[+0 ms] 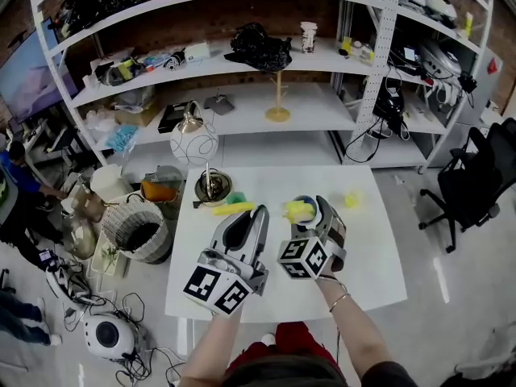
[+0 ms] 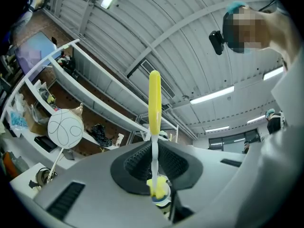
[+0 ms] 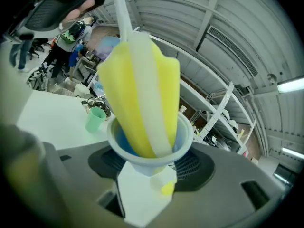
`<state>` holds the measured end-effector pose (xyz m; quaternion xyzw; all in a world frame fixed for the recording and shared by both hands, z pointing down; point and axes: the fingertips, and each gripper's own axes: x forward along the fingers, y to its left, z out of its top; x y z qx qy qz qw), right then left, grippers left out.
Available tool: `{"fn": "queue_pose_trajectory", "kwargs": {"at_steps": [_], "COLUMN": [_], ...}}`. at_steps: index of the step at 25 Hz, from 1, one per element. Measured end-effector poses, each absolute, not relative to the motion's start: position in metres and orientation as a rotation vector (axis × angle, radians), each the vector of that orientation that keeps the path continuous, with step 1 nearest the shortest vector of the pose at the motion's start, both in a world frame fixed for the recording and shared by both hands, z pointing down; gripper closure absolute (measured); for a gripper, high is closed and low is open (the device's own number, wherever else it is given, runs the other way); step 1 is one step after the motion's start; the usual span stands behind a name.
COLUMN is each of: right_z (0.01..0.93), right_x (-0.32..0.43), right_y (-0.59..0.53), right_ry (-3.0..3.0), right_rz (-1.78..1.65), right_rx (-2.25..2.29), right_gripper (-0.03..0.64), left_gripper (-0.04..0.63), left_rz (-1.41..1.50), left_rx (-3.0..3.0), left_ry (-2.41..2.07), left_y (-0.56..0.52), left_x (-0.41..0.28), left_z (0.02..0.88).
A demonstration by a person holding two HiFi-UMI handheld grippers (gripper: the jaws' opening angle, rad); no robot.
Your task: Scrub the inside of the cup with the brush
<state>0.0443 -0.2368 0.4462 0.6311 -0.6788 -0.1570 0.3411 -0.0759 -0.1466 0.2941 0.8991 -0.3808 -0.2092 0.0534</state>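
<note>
Head view: brush (image 1: 297,210) in cup (image 1: 307,201) (right claw (image 1: 321,216)), well inside table (image 1: 379,256) edges

A white surface (image 1: 371,272) stands on a pale grey floor (image 1: 459,297). Behind it a white shelf unit (image 1: 322,111) with curved shelves runs along a brick wall (image 1: 201,18), loaded with boxes, cables and a black bag (image 1: 258,47). A black office chair (image 1: 472,184) stands at the right. A wicker basket (image 1: 137,232) sits just beside the surface's left edge, with loose cables (image 1: 121,309) on the floor near it. A screen (image 1: 28,75) glows at the far left. Overhead, a ribbed metal ceiling (image 2: 118,42) carries tube lights (image 2: 211,95).
</note>
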Motion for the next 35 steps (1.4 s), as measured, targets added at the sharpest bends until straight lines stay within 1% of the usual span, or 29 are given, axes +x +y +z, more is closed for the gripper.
{"fn": "queue_pose_trajectory", "kwargs": {"at_steps": [14,29,32,35], "right_z": [0.456,0.468,0.462,0.454], "right_x": [0.022,0.03,0.04,0.05], "right_y": [-0.225,-0.214,-0.214,-0.217], "right_ry": [-1.789,-1.852,-1.824,-1.754], "right_rz": [-0.478,-0.467,-0.478,-0.508], "right_rx": [1.449,1.276,1.307,1.365], "right_gripper": [0.319,0.321,0.321,0.321], "left_gripper": [0.551,0.551,0.551,0.551], "left_rz": [-0.427,-0.23,-0.267,-0.415], "left_rx": [3.011,3.416,3.367,3.184], "left_ry": [-0.942,-0.335,-0.37,-0.556], "left_y": [-0.143,-0.129,-0.136,-0.152], "left_x": [-0.053,-0.017,-0.015,-0.018], "left_z": [0.308,0.311,0.307,0.305]}}
